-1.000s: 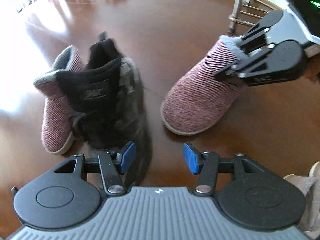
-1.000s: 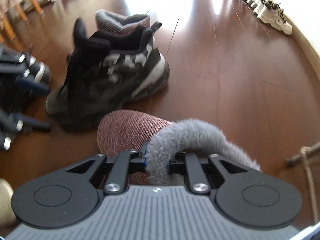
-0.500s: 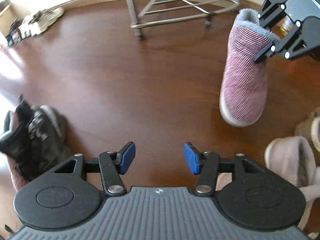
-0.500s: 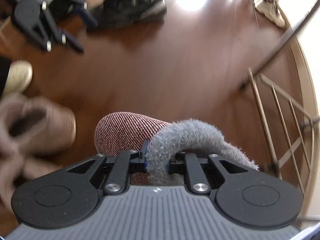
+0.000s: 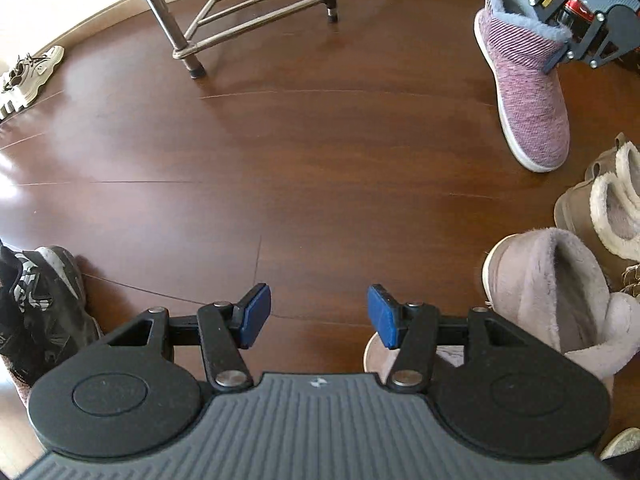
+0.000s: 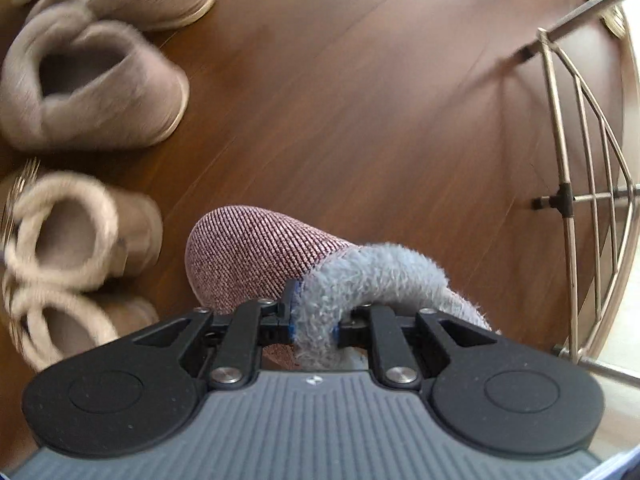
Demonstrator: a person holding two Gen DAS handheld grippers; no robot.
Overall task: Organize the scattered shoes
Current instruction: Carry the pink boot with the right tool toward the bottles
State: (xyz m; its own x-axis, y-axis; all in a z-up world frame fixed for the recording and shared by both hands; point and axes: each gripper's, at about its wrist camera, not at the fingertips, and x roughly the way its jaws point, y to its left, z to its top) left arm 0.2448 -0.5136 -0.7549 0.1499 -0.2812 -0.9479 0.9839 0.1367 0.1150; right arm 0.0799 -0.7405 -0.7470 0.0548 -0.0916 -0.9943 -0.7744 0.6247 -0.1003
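My right gripper (image 6: 314, 322) is shut on the grey fur collar of a pink knit slipper boot (image 6: 248, 252), its toe pointing away over the wood floor. The same boot (image 5: 528, 92) shows at the upper right of the left wrist view, held at its heel by the right gripper (image 5: 560, 48) beside a row of boots. My left gripper (image 5: 318, 314) is open and empty above bare floor. A black camo sneaker (image 5: 36, 312) lies at the left edge, with a bit of pink beneath it.
Taupe fur-lined boots (image 5: 560, 292) and tan fleece-lined boots (image 5: 612, 204) stand at the right; they also show at the left of the right wrist view (image 6: 92, 88). A metal rack (image 5: 256, 0) stands at the back. A beige sneaker (image 5: 28, 76) lies far left.
Both grippers swung away from the black sneaker. The right gripper carried the pink boot to the row of boots, now low beside the tan pair. The left gripper stayed open.
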